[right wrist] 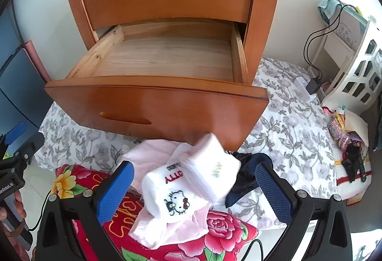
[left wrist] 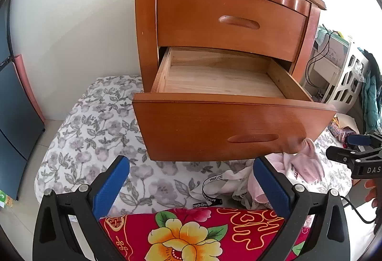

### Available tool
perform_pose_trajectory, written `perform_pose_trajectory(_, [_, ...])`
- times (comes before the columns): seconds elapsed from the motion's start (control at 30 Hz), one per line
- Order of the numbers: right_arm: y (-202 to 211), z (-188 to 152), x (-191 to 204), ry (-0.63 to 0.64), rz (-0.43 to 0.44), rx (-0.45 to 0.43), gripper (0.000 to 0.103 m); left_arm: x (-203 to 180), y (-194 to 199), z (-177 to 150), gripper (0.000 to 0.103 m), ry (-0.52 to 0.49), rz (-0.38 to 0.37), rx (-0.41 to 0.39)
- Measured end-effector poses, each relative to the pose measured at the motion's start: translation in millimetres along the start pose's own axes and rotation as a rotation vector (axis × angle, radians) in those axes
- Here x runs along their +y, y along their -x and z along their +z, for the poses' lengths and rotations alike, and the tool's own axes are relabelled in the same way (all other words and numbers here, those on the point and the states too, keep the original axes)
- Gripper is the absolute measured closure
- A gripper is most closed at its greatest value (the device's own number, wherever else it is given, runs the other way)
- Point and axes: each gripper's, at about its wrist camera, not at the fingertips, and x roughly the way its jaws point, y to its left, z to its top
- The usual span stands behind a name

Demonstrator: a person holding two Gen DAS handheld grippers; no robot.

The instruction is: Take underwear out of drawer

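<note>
The wooden nightstand's lower drawer (left wrist: 222,80) is pulled out, and its light wood bottom (right wrist: 164,58) is bare. White underwear with a cartoon cat print (right wrist: 188,180) lies, slightly blurred, on pink garments (right wrist: 155,156) atop a red floral cushion (right wrist: 214,232). A dark navy piece (right wrist: 246,177) lies beside them. My right gripper (right wrist: 195,191) hovers over this pile, open, its blue pads wide apart on either side of the white underwear without pinching it. My left gripper (left wrist: 191,187) is open over the cushion (left wrist: 191,234) in front of the drawer, holding nothing. The pink pile (left wrist: 300,165) lies to its right.
A grey floral sheet (right wrist: 286,132) covers the floor under the nightstand. A white lattice plastic stand (right wrist: 358,75), cables and a charger (right wrist: 312,85) are at the right, with small clutter (right wrist: 346,137) near them. A dark blue panel (left wrist: 14,117) stands at the left.
</note>
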Motion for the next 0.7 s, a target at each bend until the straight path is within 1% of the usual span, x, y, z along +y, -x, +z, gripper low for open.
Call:
perform_pose_trajectory(0.33, [18, -22, 2, -0.018, -0.004, -0.022, 0.0, -1, 20, -12, 0.0, 0.006, 0.007, -0.027])
perform_pose_trajectory(0.6, [30, -43, 8, -0.025, 0.0, -0.048, 0.0, -6, 37, -26, 0.0, -0.014, 0.031, -0.049])
perform_pose_trajectory(0.7, [33, -51, 10, -0.029, 0.002, -0.053, 0.0, -7, 41, -29, 0.0, -0.02, 0.037, -0.046])
